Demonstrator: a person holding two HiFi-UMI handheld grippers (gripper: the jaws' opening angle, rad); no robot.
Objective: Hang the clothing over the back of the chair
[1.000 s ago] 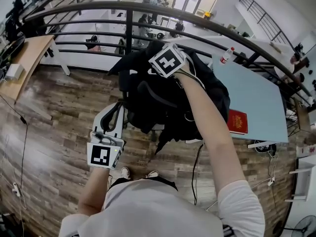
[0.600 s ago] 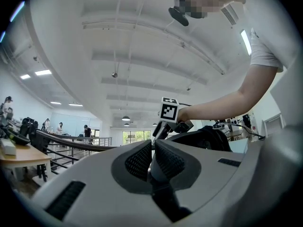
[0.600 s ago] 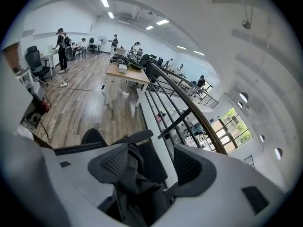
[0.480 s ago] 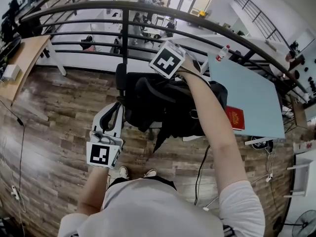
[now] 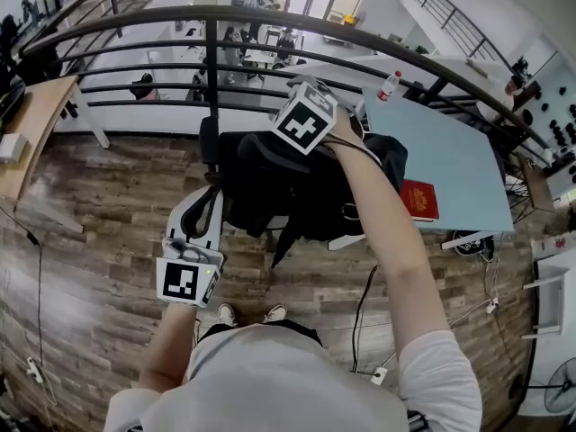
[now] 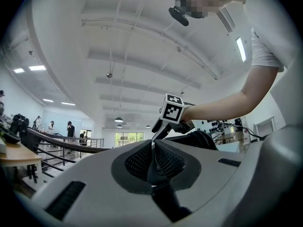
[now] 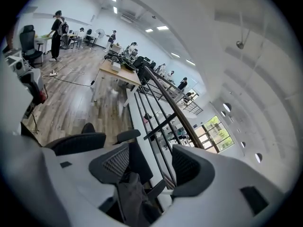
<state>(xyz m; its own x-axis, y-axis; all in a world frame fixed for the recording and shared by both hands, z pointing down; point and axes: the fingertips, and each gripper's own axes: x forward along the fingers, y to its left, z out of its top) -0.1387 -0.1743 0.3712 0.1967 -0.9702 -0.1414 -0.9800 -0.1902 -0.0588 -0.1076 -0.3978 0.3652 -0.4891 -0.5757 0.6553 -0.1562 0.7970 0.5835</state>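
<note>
White and close to the person, the left claw (image 5: 203,212) sits low on the left. Its jaws are pressed tight together with nothing in them. Just past it stands the black chair (image 7: 75,144) on the wood floor (image 5: 99,205). The black clothing (image 5: 315,192) lies draped over the chair and hides most of it (one thin bit hangs down on the near side). The right claw (image 7: 152,163) is up over the far side of the chair. Its jaws are wide apart and closing a little. A fold of the dark clothing lies low between them, but the pads do not press on it. To the right is a pale blue table (image 5: 459,165) with a red book (image 5: 419,199) near the clothing. Farthest off runs a black railing (image 5: 270,14).
</note>
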